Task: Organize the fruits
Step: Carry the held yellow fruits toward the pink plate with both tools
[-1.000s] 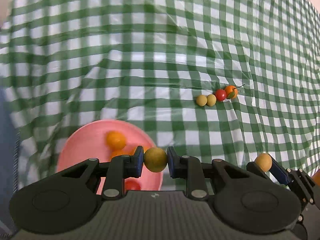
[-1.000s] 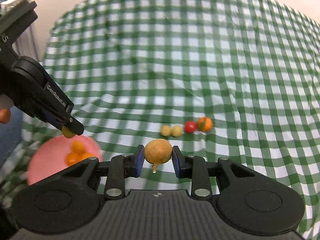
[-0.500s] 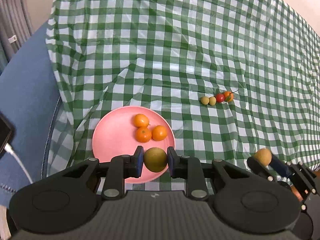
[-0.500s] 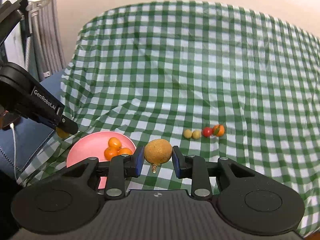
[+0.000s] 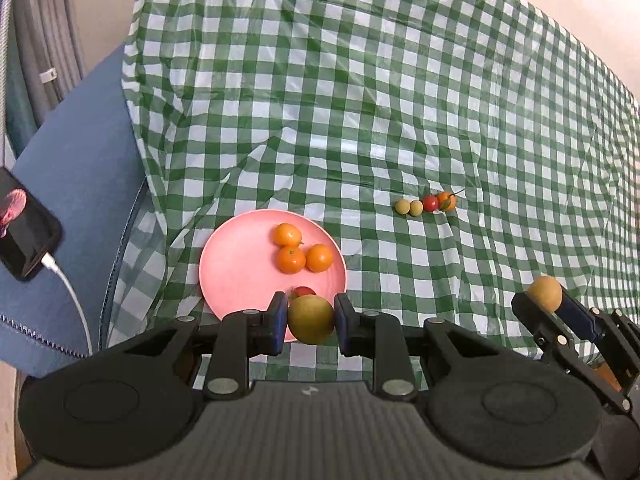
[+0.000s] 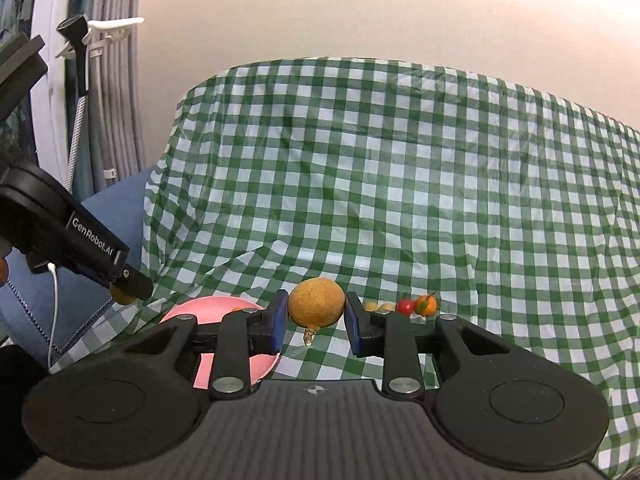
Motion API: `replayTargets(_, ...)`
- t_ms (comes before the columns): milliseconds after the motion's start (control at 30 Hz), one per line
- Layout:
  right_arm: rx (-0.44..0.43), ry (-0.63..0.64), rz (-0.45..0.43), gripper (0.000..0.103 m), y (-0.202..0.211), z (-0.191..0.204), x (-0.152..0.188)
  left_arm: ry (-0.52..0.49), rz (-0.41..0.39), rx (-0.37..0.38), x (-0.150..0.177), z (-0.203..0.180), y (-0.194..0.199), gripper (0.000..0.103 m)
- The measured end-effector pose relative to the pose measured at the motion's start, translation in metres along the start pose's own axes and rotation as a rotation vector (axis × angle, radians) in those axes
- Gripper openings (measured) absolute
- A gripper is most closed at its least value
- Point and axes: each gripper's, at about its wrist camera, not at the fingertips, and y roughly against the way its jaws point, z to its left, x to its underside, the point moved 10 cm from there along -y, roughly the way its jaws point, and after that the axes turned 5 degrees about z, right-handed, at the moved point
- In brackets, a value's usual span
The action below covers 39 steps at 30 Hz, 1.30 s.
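Note:
My left gripper is shut on a round yellow-green fruit, held above the near rim of the pink plate. On the plate lie three small oranges and a red tomato, mostly hidden by the held fruit. My right gripper is shut on a tan round fruit with a short stem, raised over the tablecloth; the same fruit shows at the right of the left wrist view. A row of two yellow fruits, a red tomato and an orange lies on the cloth.
A green-and-white checked cloth drapes the table. A blue seat stands at the left with a black phone on a white cable. Grey curtains hang at the far left. The plate sits near the cloth's left edge.
Both grippers have risen and drawn back from the table with their fruits still held. More of the plate, the blue seat and the wall has come into view.

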Motion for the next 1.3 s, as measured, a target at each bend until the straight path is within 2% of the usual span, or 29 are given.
replayTargets(133, -0.003, -0.003, -0.039, 0.031, 0.009, 0.003, -0.007, -0.002, -0.003, -0.004, 0.001, 0.003, 0.004, 0.027)
replayTargets(633, -0.012, 0.035, -0.026, 0.031, 0.007, 0.009, -0.006, 0.03, -0.011, 0.002, 0.001, 0.014, 0.008, 0.027)
replayTargets(967, -0.029, 0.025, 0.007, 0.031, -0.014, 0.014, -0.007, 0.037, 0.033, -0.003, 0.002, 0.019, -0.013, 0.027)
replayTargets(1300, -0.059, 0.035, 0.034, 0.031, -0.044, 0.027, -0.012, 0.061, 0.061, -0.018, -0.012, 0.035, -0.033, 0.027)
